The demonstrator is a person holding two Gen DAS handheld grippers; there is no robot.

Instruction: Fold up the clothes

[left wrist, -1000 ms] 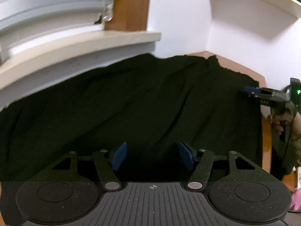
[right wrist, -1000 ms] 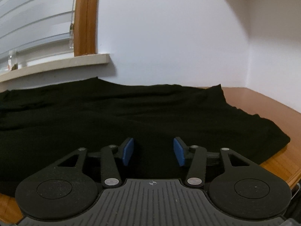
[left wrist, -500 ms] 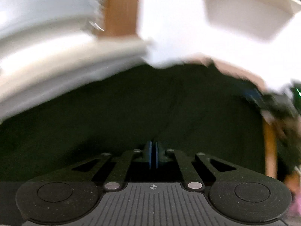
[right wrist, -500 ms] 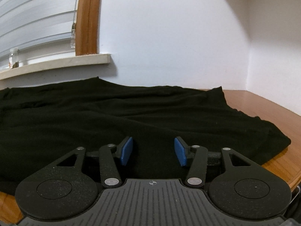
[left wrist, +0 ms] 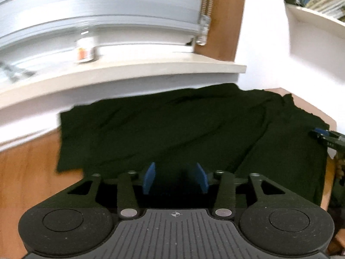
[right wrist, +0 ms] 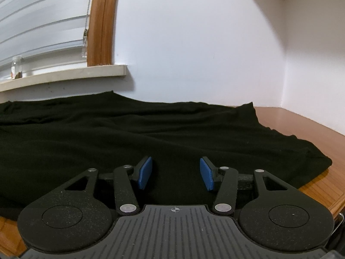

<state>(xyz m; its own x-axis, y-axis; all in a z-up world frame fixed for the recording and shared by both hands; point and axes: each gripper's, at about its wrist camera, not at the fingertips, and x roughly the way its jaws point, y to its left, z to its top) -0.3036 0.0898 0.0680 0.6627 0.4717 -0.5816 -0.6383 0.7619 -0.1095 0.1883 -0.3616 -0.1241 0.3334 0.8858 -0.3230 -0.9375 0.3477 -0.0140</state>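
A black garment (left wrist: 183,125) lies spread on the wooden table (left wrist: 28,172), with its left edge showing in the left wrist view. My left gripper (left wrist: 175,178) hovers over the garment's near edge. Its jaws are opening and the blue pads (left wrist: 148,178) stand apart with no fold pinched between them. My right gripper (right wrist: 175,174) hangs low over the same garment (right wrist: 151,133) near its right end, open, its pads (right wrist: 145,173) not pressing the cloth. The right gripper (left wrist: 325,138) also shows at the right edge of the left wrist view.
A white windowsill (left wrist: 129,69) runs along the wall behind the table, with a small bottle (left wrist: 85,50) on it under the blinds. A wooden window frame (left wrist: 224,17) stands behind. A shelf with books (left wrist: 317,2) hangs at upper right. Bare wood (right wrist: 301,120) shows right of the garment.
My left gripper closed, then reopened, and drew back to the left, so the garment's left edge and bare table now show. The right gripper stayed still.
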